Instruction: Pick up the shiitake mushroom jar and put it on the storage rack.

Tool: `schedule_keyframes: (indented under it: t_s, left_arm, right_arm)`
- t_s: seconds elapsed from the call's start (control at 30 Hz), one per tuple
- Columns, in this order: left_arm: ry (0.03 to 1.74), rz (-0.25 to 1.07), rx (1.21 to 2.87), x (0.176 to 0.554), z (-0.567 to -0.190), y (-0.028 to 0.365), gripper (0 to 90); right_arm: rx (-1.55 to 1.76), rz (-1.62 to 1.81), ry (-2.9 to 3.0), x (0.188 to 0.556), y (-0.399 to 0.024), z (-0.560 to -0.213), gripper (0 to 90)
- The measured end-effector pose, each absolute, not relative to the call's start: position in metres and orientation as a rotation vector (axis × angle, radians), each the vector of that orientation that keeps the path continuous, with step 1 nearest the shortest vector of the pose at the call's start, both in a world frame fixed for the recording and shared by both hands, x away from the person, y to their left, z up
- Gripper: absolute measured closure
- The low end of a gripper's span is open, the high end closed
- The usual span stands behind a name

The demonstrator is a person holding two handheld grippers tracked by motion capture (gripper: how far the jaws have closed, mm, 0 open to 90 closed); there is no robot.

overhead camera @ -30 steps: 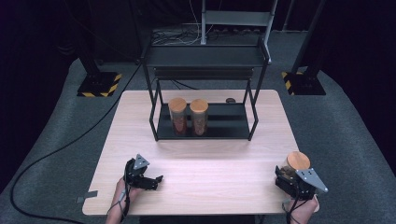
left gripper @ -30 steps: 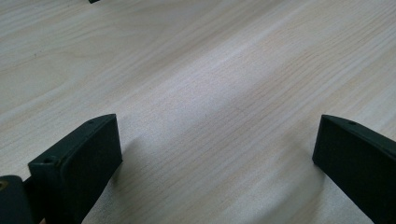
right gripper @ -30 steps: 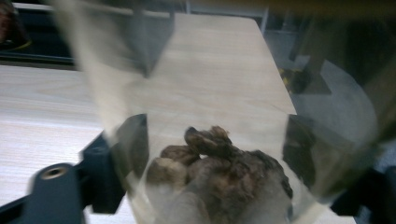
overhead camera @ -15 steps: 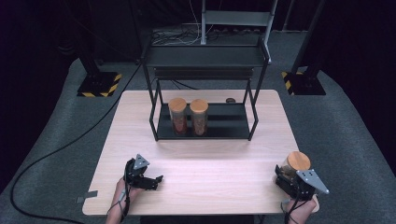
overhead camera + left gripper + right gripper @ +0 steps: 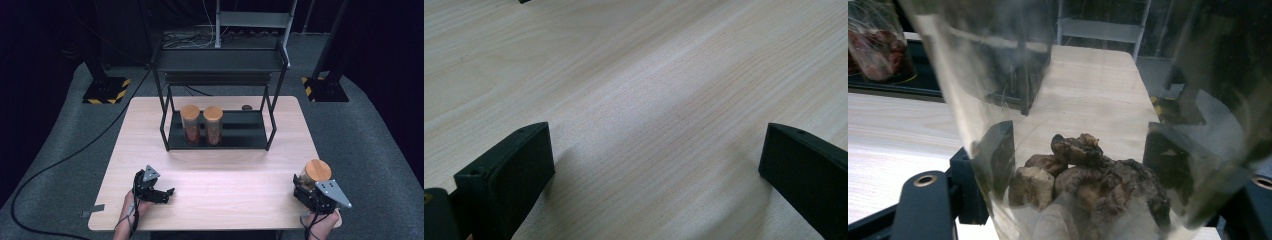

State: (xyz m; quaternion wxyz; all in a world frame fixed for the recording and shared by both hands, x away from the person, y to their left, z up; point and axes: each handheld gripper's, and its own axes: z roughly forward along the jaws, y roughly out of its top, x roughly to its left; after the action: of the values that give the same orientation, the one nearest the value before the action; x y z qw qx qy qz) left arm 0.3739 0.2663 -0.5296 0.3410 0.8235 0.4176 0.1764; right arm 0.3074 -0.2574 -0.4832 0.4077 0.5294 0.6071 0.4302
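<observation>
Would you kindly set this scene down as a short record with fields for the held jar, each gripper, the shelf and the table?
held jar: clear glass jar with a wooden lid, brown lumps at its bottom, at the table's near right corner
right gripper: right gripper with its jaws closed on the jar's sides
left gripper: left gripper with jaws open, nothing between them, low over bare wood
shelf: black rack at the far side, two lidded jars side by side on its lower tier
table: light wooden table
</observation>
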Motion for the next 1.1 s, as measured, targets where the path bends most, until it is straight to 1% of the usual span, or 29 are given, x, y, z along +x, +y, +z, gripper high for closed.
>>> schedule_keyframes:
  t_s: [0.47,1.1]
  left_arm:
    - [1.085,0.459,2.144,0.374,-0.53,0.266,0.4]
    - [1.086,0.46,2.143,0.374,-0.53,0.266,0.5]
  right_arm:
    - [1.292,1.073,1.587,0.312,-0.247,-0.473,24.9]
    - [1.263,1.1,1.641,0.322,-0.237,-0.471,24.9]
